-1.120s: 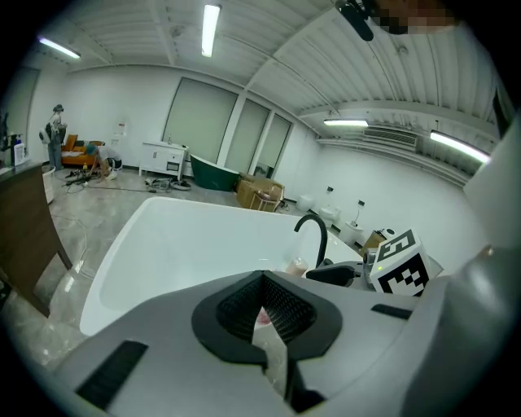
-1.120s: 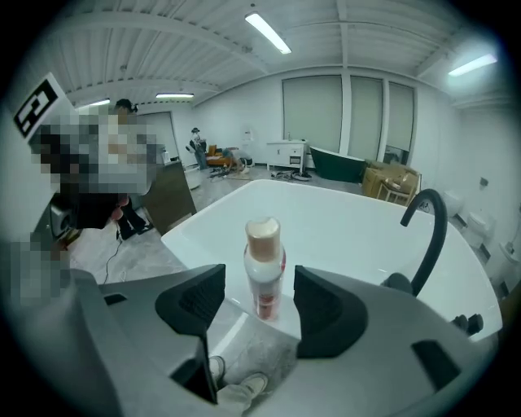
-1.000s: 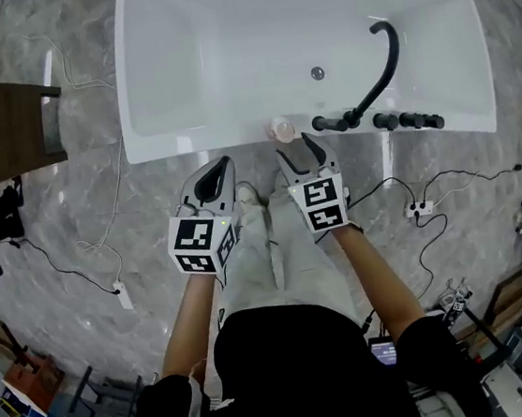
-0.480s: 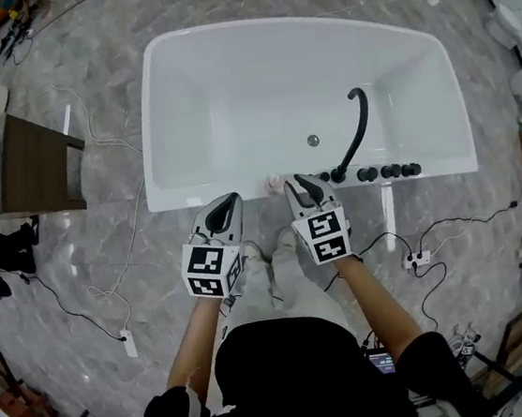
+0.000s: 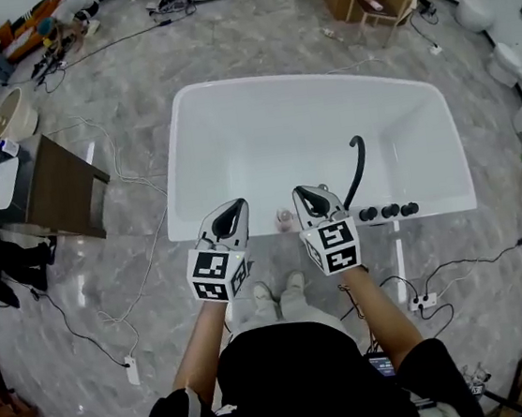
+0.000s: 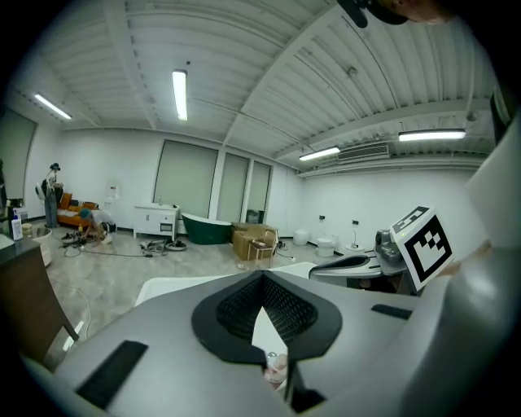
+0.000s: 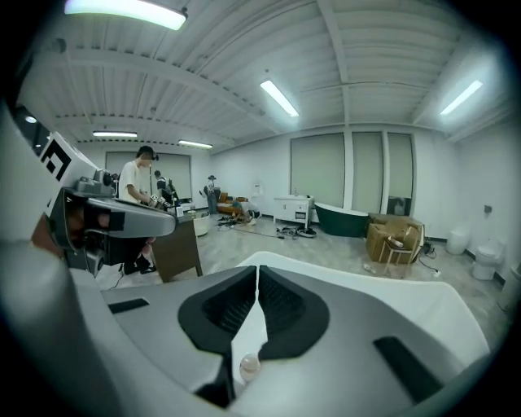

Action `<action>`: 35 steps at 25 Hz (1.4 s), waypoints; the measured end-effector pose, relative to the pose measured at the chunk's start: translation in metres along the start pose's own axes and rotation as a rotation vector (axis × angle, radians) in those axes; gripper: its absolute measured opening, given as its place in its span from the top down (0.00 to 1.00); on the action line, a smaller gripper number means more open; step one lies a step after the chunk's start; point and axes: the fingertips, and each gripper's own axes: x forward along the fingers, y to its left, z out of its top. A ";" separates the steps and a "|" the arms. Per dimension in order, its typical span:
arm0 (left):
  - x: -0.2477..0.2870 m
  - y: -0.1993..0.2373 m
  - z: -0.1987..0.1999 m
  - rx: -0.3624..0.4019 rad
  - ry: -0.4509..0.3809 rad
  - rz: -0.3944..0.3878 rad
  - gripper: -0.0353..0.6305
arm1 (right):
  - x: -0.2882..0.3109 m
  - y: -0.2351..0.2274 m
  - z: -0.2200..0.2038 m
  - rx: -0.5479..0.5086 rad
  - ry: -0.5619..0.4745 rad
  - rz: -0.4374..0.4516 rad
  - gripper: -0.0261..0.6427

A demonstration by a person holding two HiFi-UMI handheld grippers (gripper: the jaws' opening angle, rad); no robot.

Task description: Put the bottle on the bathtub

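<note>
Two handheld grippers hover at the near edge of the white bathtub [image 5: 253, 147], low in the centre of the head view, with the placing apparently done and only a clean retreat left. That retreat looks best made straight up and back toward the person, jaws kept closed, since a sideways brush from either tool could tip the bottle [image 5: 285, 217] into the tub or onto the floor. From left: the left gripper [image 5: 233, 208] has its jaws pressed together and carries nothing; just right of its tips, in the gap between the two tools, the small pale bottle stands upright on the tub's edge, touched by neither, and each gripper view shows it low in the frame, beyond the jaws rather than between them; right of it, the right gripper [image 5: 303, 193] has just drawn its jaws together, again on nothing; further right the black faucet [image 5: 358, 170] arches over the basin.
</note>
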 end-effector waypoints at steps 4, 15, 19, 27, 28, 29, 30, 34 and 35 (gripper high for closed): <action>-0.008 -0.001 0.031 0.032 -0.049 0.020 0.93 | -0.011 -0.004 0.038 0.001 -0.059 0.006 0.92; -0.023 -0.017 0.079 0.085 -0.139 0.048 0.93 | -0.041 -0.008 0.097 -0.034 -0.191 0.034 0.92; -0.023 -0.019 0.096 0.104 -0.165 0.056 0.93 | -0.049 -0.017 0.112 -0.033 -0.228 0.031 0.92; -0.027 -0.015 0.119 0.126 -0.210 0.076 0.93 | -0.056 -0.028 0.123 -0.020 -0.253 0.017 0.92; -0.027 -0.015 0.120 0.128 -0.211 0.078 0.93 | -0.056 -0.029 0.123 -0.018 -0.253 0.017 0.92; -0.027 -0.015 0.120 0.129 -0.211 0.079 0.93 | -0.055 -0.030 0.123 -0.016 -0.253 0.017 0.92; -0.026 -0.015 0.121 0.130 -0.211 0.081 0.93 | -0.055 -0.031 0.122 -0.015 -0.252 0.017 0.92; -0.021 -0.016 0.125 0.126 -0.210 0.083 0.93 | -0.053 -0.038 0.119 -0.006 -0.248 0.011 0.92; -0.022 -0.015 0.127 0.122 -0.212 0.083 0.93 | -0.053 -0.040 0.119 0.000 -0.246 0.007 0.92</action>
